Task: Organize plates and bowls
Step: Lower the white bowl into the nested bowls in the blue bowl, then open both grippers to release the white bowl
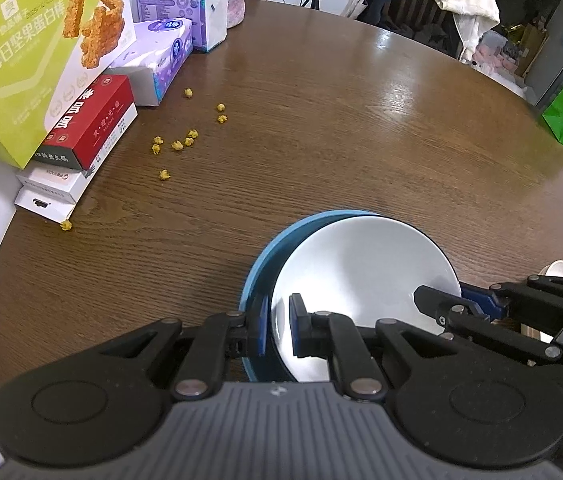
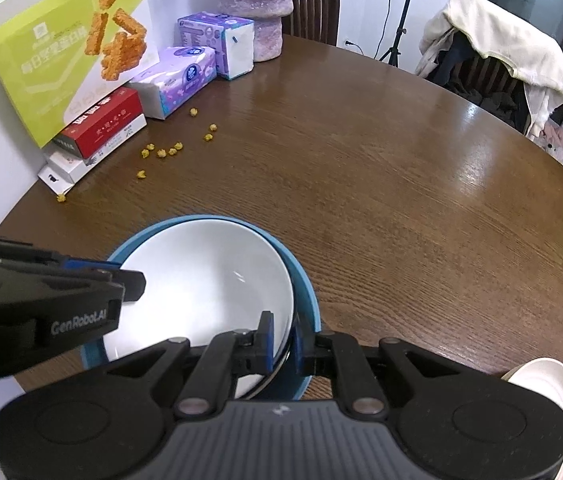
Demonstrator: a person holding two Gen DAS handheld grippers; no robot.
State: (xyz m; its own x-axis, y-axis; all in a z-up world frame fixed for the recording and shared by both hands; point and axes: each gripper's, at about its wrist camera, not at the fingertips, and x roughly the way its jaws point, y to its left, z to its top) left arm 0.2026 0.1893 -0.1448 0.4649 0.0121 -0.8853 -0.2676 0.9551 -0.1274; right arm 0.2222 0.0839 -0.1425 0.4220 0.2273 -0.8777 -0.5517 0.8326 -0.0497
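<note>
Round wooden table (image 2: 381, 168), pushed up against a white wall, so that's the setting. Snack and tissue boxes (image 1: 93, 80) are stacked along the wall side, and little yellow crumbs (image 1: 179, 142) are scattered just in front of them. A draped chair can be made out in the back.

At the near edge a white bowl (image 2: 201, 280) is seen nested inside a blue plate (image 2: 305, 292), sitting off-centre toward one side of it. So the step in hand looks like stacking, or carrying the stack: the pair is gripped from both sides at once.

Jaws, as far as can be told:
- left gripper (image 1: 279, 328) is clamped nearly shut on the rim, one blue pad inside the white bowl and the other outside it. Whether the blue plate's rim is pinched too can't really be told.
- right gripper (image 2: 281, 340) is clenched the same way on the opposite rim of the white bowl, one pad inside and one outside, against the blue wall.

Whether the stack is resting on the table or lifted slightly can't be told from these views. A cream plate (image 2: 553, 408) is partly seen at the table edge by the right hand, so probably more is left to be sorted.

For the next move, both grips would need to be kept level and matched, since a thin rim pinch could let the bowl tip or slide inside the plate.
</note>
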